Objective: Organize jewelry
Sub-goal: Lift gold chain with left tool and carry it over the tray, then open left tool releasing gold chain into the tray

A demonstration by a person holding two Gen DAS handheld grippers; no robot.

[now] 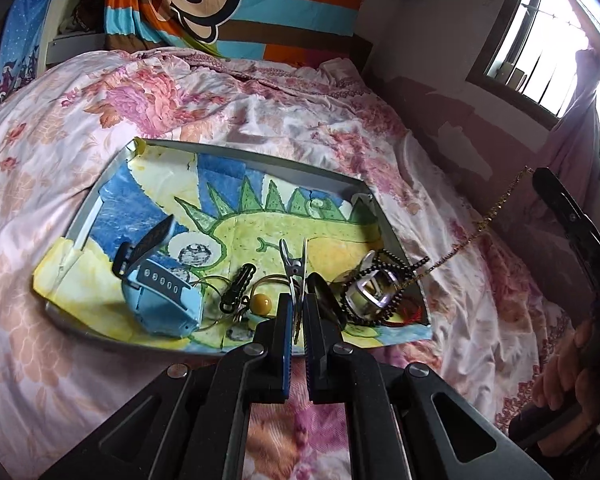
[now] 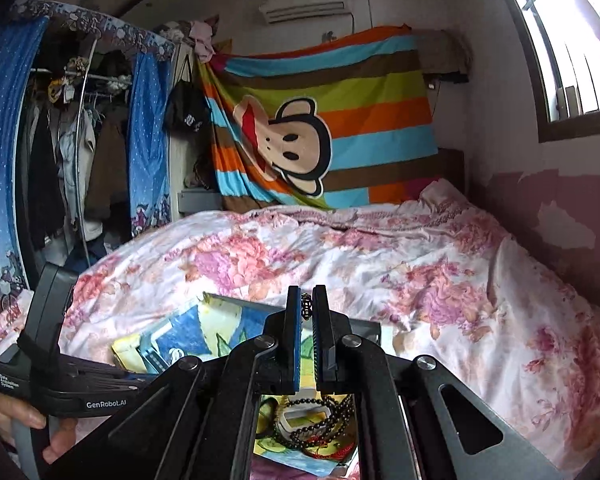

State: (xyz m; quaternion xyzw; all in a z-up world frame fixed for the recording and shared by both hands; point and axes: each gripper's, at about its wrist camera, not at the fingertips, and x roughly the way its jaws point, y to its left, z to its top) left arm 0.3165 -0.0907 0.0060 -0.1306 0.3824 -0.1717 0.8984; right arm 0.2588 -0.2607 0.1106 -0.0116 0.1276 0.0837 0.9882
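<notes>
The tray [image 1: 236, 152], lined with a dinosaur drawing, lies on the floral bedspread [image 1: 260, 100] and holds the jewelry: a light-blue watch [image 1: 162, 300] at the near left, a black hair clip [image 1: 238, 284] and a yellow bead [image 1: 261, 301] at the near centre, and a silver ring-shaped piece [image 1: 374, 290] with a black bead strand [image 1: 384, 276] at the near right.

Left gripper [image 1: 297, 312]: closed on a metal alligator clip [image 1: 294, 270], which stands up between the pads over the near edge of the tray.

Right gripper [image 2: 307, 312]: closed on the gold-and-black chain [image 1: 484, 224]. In the left wrist view the chain runs taut from the right gripper down into the pile at the near right of the tray — its lower end appears entangled with the black bead strand, though the exact contact cannot be resolved.

Procedure for the step in hand, judged to be drawing the chain free:

1. Raise the right gripper slowly, along the line of the chain.
2. Watch the silver piece and bead strand; if they lift, stop and ease tension.
3. Keep the left gripper low and steady — it may serve to hold the tray contents down.
4. Avoid jerks; a snagged link may pull other pieces off the tray onto the bed.
</notes>
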